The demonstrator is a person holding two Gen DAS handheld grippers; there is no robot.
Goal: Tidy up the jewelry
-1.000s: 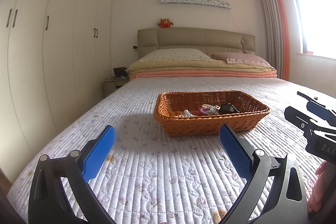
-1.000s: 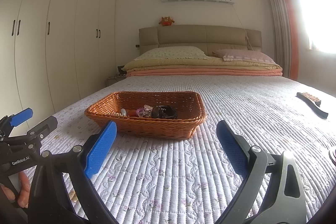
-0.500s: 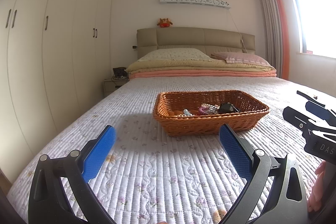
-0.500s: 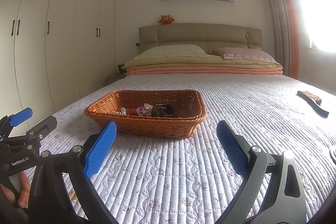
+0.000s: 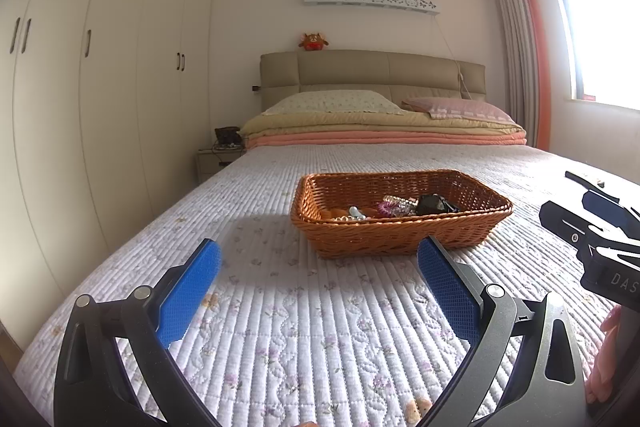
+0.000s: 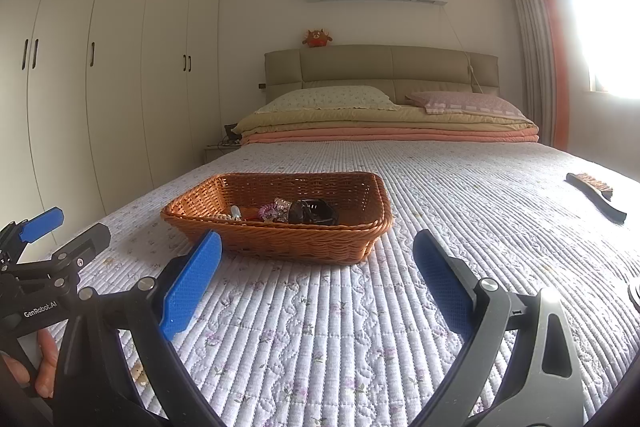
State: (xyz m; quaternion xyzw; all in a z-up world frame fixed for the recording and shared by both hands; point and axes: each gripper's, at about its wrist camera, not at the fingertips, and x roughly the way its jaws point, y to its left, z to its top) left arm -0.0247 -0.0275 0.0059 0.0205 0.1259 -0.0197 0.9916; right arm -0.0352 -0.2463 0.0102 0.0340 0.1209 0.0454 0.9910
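Note:
A brown wicker basket (image 5: 472, 227) stands on the quilted bed; it also shows in the right wrist view (image 6: 296, 241). Inside lie jewelry pieces: a dark hair claw (image 5: 434, 205), a pink coiled band (image 5: 386, 207), and pale beads (image 5: 352, 214). In the right wrist view the dark claw (image 6: 314, 213) and pink band (image 6: 266, 211) show too. My left gripper (image 5: 318, 267) is open and empty, short of the basket. My right gripper (image 6: 316, 259) is open and empty, just short of the basket's near right side.
A dark brush (image 6: 596, 195) lies on the bed at the far right. Folded blankets and pillows (image 5: 380, 127) are stacked at the headboard. White wardrobes (image 5: 100, 87) line the left wall. The quilt (image 5: 320, 327) stretches between grippers and basket.
Both grippers have shifted very slightly; the basket sits a touch higher in view. Jaws stayed open.

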